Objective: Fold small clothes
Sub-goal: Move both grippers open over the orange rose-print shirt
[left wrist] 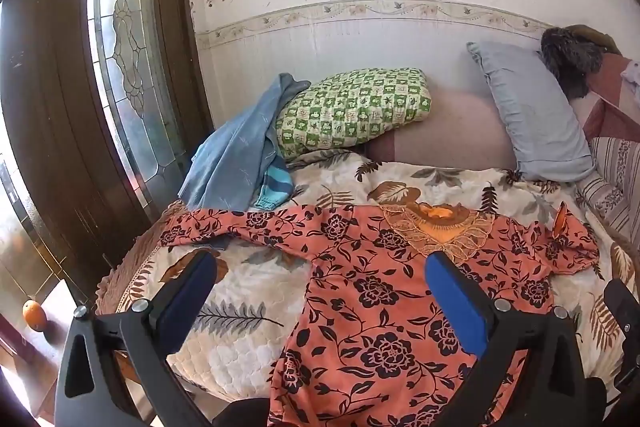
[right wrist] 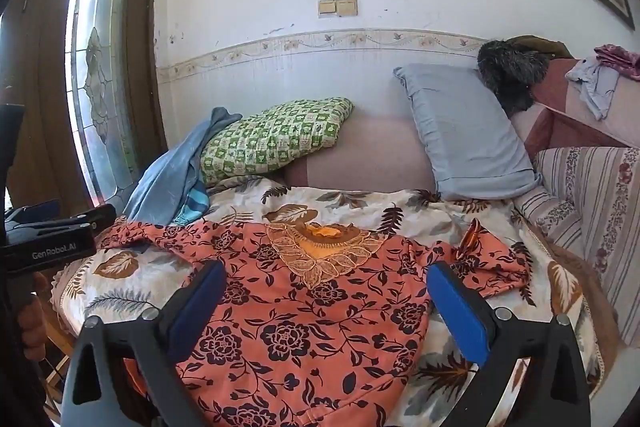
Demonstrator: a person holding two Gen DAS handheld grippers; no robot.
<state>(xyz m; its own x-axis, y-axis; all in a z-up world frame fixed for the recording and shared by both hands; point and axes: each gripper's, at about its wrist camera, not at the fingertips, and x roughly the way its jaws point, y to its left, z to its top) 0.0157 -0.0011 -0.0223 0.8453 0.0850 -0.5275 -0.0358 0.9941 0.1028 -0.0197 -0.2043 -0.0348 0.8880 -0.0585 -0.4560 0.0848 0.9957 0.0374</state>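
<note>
**K:** Orange floral top lies spread face-up on the leaf-print quilt, neckline embroidery away from us. Left gripper wide, nothing between the pads, above the garment's left side. Long sleeve runs out ahead and to the left of it.

**R:** Right gripper also wide and empty, over the chest panel. Right sleeve sits just ahead of its right finger, bunched, cuff flipped up.

**K:** My read: first fold not started. Sleeves in first, then the body.

**R:** Agreed. Fix the bunched sleeve before folding, or the crease gets locked in.

**K:** Left side: pinch near the cuff, single layer only. Quilt underneath looks soft, easy to grab it too. Come in shallow, close on the sleeve edge.

**R:** Fabric looks thin and slippery. Carry low across the chest and lay it down, no dropping.

**K:** Blue cloth lies just beyond the left sleeve, edges possibly touching. Can't tell from here. Lift the sleeve straight up first so it doesn't drag that along.

**R:** Keep the neckline centred as reference. Both sleeve folds should land symmetric about it.

**K:** Bottom hem is below frame in both views. Check it before the final fold.
</note>
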